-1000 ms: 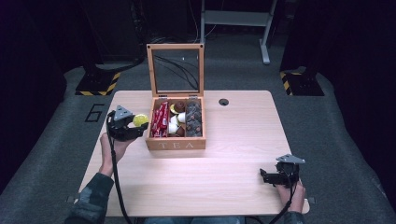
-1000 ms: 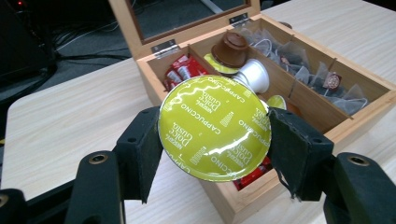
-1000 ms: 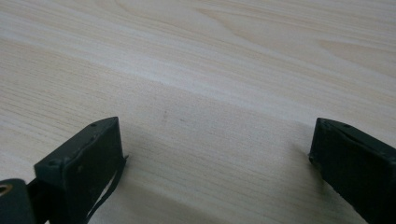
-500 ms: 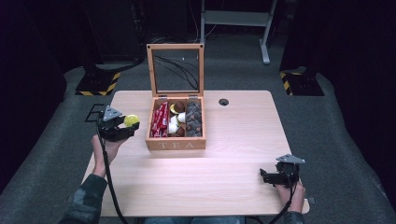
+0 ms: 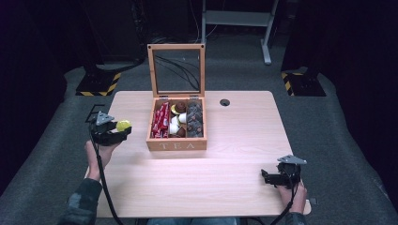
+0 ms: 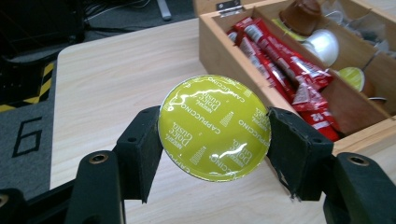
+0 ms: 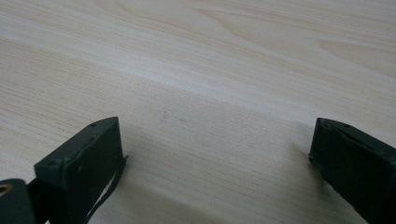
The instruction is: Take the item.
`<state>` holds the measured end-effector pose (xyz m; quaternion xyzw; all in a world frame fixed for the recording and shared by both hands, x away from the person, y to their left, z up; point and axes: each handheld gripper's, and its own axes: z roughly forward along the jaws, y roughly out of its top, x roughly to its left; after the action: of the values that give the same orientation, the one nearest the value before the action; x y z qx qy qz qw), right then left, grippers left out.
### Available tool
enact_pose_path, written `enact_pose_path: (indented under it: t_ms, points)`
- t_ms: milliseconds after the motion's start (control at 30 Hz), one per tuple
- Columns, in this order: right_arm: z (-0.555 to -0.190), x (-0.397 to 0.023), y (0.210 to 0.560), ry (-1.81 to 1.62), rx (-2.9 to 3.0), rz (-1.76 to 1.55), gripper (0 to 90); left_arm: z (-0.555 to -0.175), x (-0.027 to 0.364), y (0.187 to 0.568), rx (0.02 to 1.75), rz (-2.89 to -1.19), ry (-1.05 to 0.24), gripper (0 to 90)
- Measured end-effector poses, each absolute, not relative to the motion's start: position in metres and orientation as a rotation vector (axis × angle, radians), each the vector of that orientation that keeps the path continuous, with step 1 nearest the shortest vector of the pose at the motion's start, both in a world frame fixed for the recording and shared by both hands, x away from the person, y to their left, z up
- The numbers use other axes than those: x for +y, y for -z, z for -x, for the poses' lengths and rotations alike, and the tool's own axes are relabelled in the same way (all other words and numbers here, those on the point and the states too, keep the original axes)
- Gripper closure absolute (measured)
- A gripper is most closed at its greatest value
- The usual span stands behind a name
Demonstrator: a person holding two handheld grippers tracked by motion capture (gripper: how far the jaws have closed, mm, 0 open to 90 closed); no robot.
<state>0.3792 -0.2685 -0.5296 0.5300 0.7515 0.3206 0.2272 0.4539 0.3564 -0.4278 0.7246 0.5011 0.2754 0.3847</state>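
Yellow-green foil-topped round coffee capsule point(image 6: 215, 128) sits clamped between the two black jaws of the left gripper point(image 5: 110, 132), held above the left edge of the light wooden table point(image 5: 225, 178), beside the open wooden tea box point(image 5: 176, 144). Right gripper point(image 5: 281, 176) rests near the table's right front corner, its jaws wide apart over bare wood.

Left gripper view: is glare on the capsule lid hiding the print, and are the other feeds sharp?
Left gripper view: white glare streaks cross the capsule lid, the print stays readable. Right gripper view: the table grain is sharp, the near jaws soft. High view: the table is lit, the surroundings dark.
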Motion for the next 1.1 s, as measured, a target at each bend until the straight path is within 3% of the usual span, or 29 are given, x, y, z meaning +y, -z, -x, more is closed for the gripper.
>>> enact_pose_path:
  t_ms: [1100]
  points:
    - [-0.379, -0.269, 0.530, -0.884, 2.071, -1.459, 2.1, -0.471, 0.380, 0.490, 1.445, -1.778, -0.581, 37.7]
